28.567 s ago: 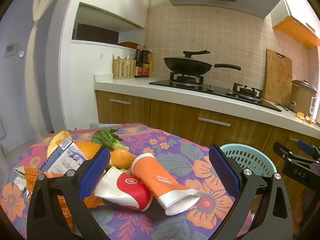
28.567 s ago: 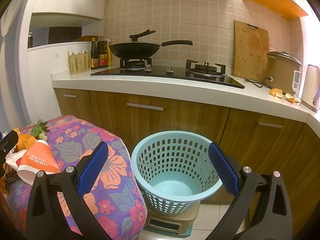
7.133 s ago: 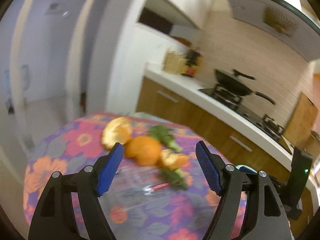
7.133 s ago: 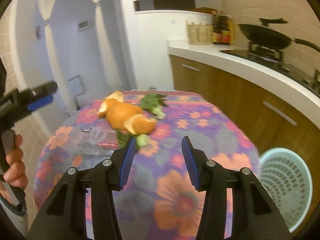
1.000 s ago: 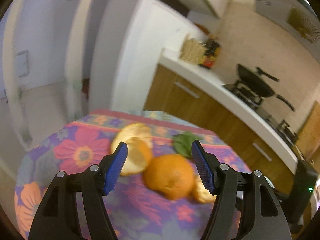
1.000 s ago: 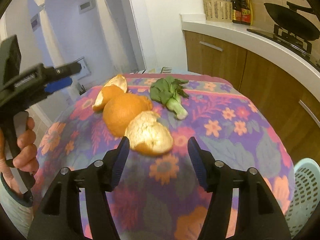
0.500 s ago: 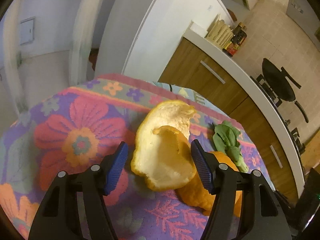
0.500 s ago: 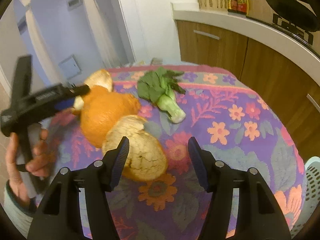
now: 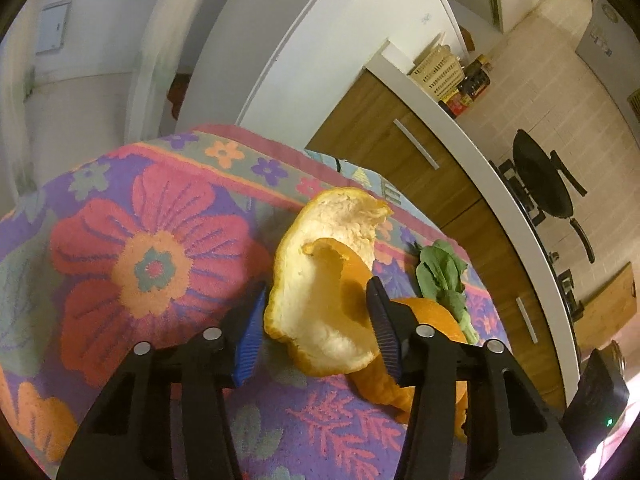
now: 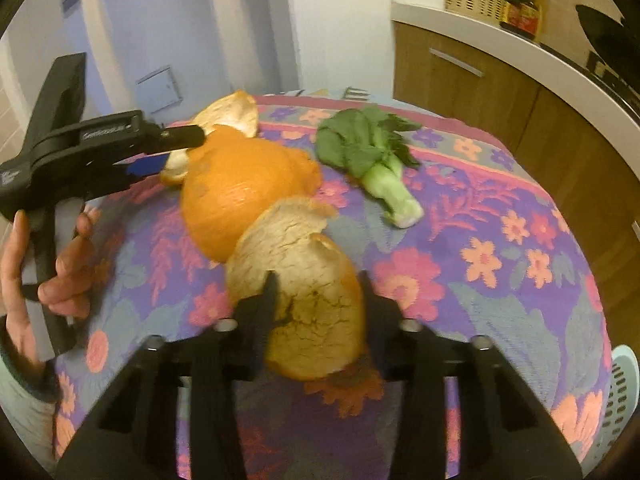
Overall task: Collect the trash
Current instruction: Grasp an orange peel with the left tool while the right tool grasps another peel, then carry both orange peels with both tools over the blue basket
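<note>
1. Fingers of the right gripper (image 10: 318, 312) sit partly closed, one on each side of a pale, dried peel piece (image 10: 308, 280); firm contact cannot be confirmed.
2. Left gripper (image 9: 318, 326) straddles a curled orange peel (image 9: 324, 276) on the floral tablecloth (image 9: 140, 264), jaws narrowed, pads at its edges.
3. Beyond lie a larger orange peel (image 10: 240, 196) and a green vegetable (image 10: 372, 156).
4. A blue basket (image 10: 620, 400) stands off the table's right edge.

Wooden cabinets (image 9: 460, 184) under white counter (image 9: 472, 140), tiled wall (image 9: 560, 80).
</note>
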Tool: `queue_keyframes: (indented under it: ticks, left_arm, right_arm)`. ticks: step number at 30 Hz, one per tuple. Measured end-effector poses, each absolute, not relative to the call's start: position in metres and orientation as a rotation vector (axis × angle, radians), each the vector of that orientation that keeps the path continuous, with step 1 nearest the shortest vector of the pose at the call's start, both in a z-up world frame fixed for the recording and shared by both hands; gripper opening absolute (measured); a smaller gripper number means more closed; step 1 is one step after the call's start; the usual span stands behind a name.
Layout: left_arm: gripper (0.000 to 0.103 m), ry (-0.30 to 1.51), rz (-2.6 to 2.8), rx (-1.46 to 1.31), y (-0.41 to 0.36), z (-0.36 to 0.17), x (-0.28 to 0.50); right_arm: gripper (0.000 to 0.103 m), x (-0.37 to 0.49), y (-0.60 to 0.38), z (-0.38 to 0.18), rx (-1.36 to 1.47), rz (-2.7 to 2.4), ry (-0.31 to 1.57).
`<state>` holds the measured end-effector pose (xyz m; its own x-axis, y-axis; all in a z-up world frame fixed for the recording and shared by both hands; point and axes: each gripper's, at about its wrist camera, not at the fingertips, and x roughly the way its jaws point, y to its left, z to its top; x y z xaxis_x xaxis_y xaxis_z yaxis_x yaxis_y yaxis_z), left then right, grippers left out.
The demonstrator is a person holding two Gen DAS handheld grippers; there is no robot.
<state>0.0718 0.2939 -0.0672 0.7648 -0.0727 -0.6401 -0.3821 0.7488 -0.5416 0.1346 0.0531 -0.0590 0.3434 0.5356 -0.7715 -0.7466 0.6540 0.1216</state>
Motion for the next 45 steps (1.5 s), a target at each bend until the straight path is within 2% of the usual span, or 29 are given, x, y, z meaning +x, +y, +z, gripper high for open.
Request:
queue_keyframes:
  ticks: [3,6,16,29,39,45]
  left_arm:
    - [0.036,0.683,0.199,-0.689,0.29,-0.064,0.071]
    - [0.005,0.685,0.243,-0.652,0.286,-0.062,0.071]
    - [0.005,0.643,0.272,-0.525,0.27,-0.049,0.069]
    - [0.005,0.476,0.162,-0.591,0.259,-0.004,0.035]
    - [0.005,0.441,0.064,-0.548,0.216,0.034,0.009]
    - [0.005,0.456,-0.005,-0.486,0.172,0.052,0.014]
  right_arm:
    - [0.014,0.129,0.053,-0.058,-0.282,0.864,0.869]
    - [0.01,0.126,0.051,-0.056,-0.281,0.866,0.848]
    - [0.007,0.116,0.033,-0.042,-0.215,0.861,0.753]
    - [0.007,0.116,0.013,-0.028,-0.098,0.865,0.691]
    - [0.007,0.125,-0.018,-0.023,-0.014,0.805,0.703]
    - [0.007,0.121,-0.074,-0.001,0.033,0.728,0.665]
